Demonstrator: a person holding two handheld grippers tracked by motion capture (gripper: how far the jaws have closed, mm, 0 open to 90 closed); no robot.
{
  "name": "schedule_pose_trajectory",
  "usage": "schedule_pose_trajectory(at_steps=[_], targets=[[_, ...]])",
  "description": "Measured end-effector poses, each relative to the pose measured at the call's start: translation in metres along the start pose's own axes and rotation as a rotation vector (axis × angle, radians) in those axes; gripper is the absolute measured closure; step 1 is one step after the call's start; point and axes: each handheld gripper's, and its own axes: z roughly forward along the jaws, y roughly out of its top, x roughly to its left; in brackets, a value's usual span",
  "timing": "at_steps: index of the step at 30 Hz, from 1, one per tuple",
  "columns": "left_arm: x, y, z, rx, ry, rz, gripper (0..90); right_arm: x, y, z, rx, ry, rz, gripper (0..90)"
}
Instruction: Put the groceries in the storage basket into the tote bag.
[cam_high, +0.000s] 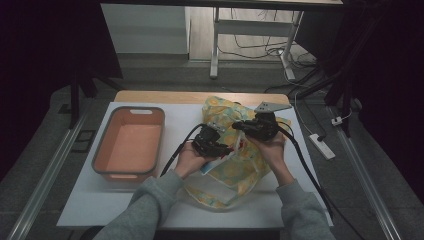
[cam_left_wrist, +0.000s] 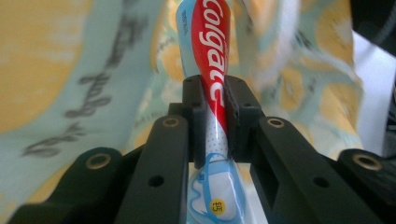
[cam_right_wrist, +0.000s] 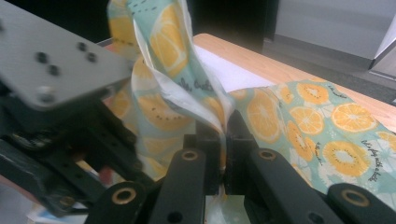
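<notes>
In the high view the left gripper (cam_high: 216, 140) sits just at nine o'clock of the table's (cam_high: 90, 200) centre, its jaws clamped narrow on a Colgate toothpaste tube (cam_high: 218, 161). The left gripper view shows that tube (cam_left_wrist: 212, 79) running up between the black jaws toward twelve o'clock, red lettering upward, the pale blue end with a small yellow sticker at six o'clock, and the printed cloth close behind it. The right gripper (cam_high: 239, 126) lies at about one o'clock of the left one, near it, and its jaws are pinched together on a fold of the lemon-print fabric bag (cam_high: 235, 170). In the right gripper view the bag (cam_right_wrist: 303, 116) rises from the jaws in a peak toward eleven o'clock and spreads flat on the table toward three o'clock, while the left gripper's grey plate and dark body show at nine o'clock. An orange plastic tub (cam_high: 129, 144) stands at nine o'clock of both grippers, well apart from the bag.
</notes>
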Motion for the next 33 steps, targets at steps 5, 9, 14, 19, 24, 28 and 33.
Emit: schedule_pose_trajectory(at_steps=[5,9,14,19,24,28,33], targets=[[0.005,0.000,0.020,-0.023,0.046,-0.031,79.7,-0.001,-0.001,0.000,0.004,-0.002,0.000,86.9],[0.005,-0.001,0.037,0.000,0.068,-0.024,79.6,-0.003,-0.002,0.001,0.010,-0.005,0.004,86.9],[0.008,-0.004,0.051,0.025,0.018,-0.021,75.7,-0.009,-0.006,0.004,0.032,-0.012,0.014,86.9],[-0.001,-0.005,0.033,0.049,0.005,0.034,51.6,-0.012,-0.008,0.003,0.033,-0.013,0.026,86.9],[-0.008,-0.013,-0.007,0.011,-0.055,0.076,45.5,-0.012,-0.008,0.003,0.037,-0.004,0.023,86.7],[-0.010,-0.022,-0.046,-0.036,-0.048,0.120,44.2,-0.010,-0.010,0.005,0.047,0.003,0.018,86.5],[-0.003,-0.033,-0.083,-0.084,-0.005,0.163,42.7,-0.008,-0.013,0.008,0.062,0.010,0.016,86.6]])
